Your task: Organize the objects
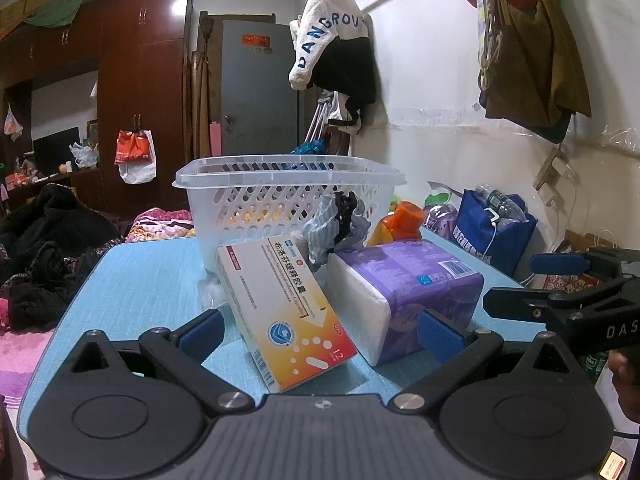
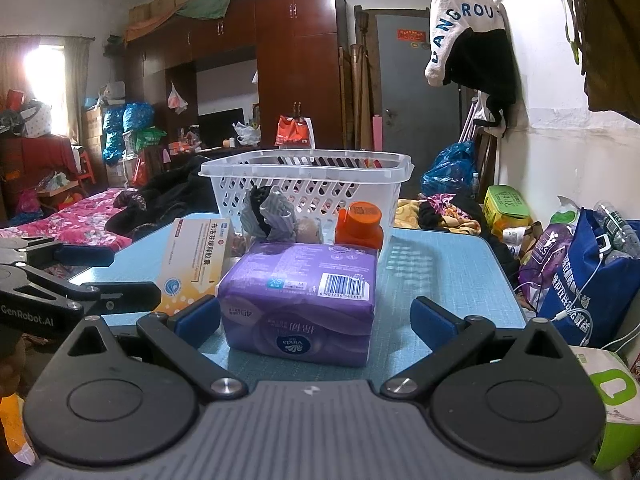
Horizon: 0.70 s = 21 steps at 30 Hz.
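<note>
A blue table with a basket sits in a messy bedroom; both grippers are spread wide, holding nothing.

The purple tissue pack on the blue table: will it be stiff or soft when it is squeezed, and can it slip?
The purple tissue pack probably gives under pressure, being soft paper in film. Its glossy wrap may slip. It looks light and lies flat, so tipping seems unlikely.

Light-blue bench carries: clear perforated basket at far side; before it medicine box, purple tissue pack, orange-capped bottle, bundled grey-black cloth against basket wall.
</note>
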Each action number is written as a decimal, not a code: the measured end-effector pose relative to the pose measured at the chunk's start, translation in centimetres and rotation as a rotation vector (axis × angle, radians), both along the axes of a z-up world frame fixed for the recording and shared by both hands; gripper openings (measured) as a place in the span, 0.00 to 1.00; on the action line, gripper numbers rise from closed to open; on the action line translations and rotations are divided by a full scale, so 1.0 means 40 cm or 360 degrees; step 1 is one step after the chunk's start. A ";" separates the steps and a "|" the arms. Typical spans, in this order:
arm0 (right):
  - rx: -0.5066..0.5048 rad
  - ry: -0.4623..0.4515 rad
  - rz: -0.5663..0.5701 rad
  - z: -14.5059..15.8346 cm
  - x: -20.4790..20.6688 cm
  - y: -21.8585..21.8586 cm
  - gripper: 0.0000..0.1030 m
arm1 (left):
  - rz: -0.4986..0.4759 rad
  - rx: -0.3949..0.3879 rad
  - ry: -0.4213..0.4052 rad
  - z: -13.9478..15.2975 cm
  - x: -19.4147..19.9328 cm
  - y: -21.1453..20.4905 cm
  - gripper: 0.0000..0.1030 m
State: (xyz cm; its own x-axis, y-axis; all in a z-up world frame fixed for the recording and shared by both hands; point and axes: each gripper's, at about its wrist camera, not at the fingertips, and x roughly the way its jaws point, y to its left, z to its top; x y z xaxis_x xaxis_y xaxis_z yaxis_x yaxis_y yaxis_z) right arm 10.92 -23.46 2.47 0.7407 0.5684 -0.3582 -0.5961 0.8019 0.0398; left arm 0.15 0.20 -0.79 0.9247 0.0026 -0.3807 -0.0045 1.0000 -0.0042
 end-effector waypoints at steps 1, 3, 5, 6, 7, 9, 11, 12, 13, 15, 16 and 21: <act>0.0001 0.0001 0.0000 0.001 -0.001 0.000 1.00 | -0.0002 -0.0001 0.0001 0.000 0.000 0.000 1.00; 0.0004 0.0003 0.0001 0.001 -0.001 0.000 1.00 | -0.0004 -0.0001 0.0004 -0.001 0.001 0.000 1.00; 0.0009 0.0007 0.0004 0.000 0.002 -0.002 1.00 | -0.0003 0.0000 0.0008 -0.001 0.001 0.000 1.00; 0.0009 0.0007 0.0004 0.000 0.002 -0.001 1.00 | -0.0003 0.0000 0.0010 -0.001 0.002 -0.001 1.00; 0.0008 0.0005 0.0004 0.000 0.002 -0.001 1.00 | -0.0002 -0.0001 0.0011 -0.001 0.002 0.000 1.00; 0.0009 0.0004 0.0003 0.000 0.002 -0.002 1.00 | 0.0001 0.0000 0.0011 0.001 0.003 0.000 1.00; 0.0010 0.0003 0.0004 -0.001 0.004 -0.001 1.00 | 0.0003 0.0000 0.0011 0.001 0.002 0.001 1.00; 0.0010 0.0003 0.0004 -0.001 0.004 -0.001 1.00 | 0.0004 0.0001 0.0012 0.001 0.002 0.001 1.00; 0.0010 0.0004 0.0004 -0.001 0.004 -0.001 1.00 | 0.0006 0.0001 0.0013 0.000 0.002 0.001 1.00; 0.0011 0.0005 0.0005 -0.001 0.004 0.000 1.00 | 0.0006 0.0001 0.0014 0.000 0.002 0.002 1.00; 0.0011 0.0005 0.0007 -0.001 0.004 0.000 1.00 | 0.0007 0.0001 0.0014 0.000 0.002 0.003 1.00; 0.0019 0.0001 0.0011 -0.002 0.005 -0.003 1.00 | 0.0007 0.0002 0.0015 -0.002 0.003 0.005 1.00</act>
State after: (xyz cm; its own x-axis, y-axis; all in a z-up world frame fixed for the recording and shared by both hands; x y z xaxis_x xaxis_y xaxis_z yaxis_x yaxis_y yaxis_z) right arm 11.11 -23.57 2.41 0.7366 0.5777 -0.3518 -0.6016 0.7973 0.0497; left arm 0.27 0.40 -0.85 0.9211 0.0076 -0.3891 -0.0093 1.0000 -0.0026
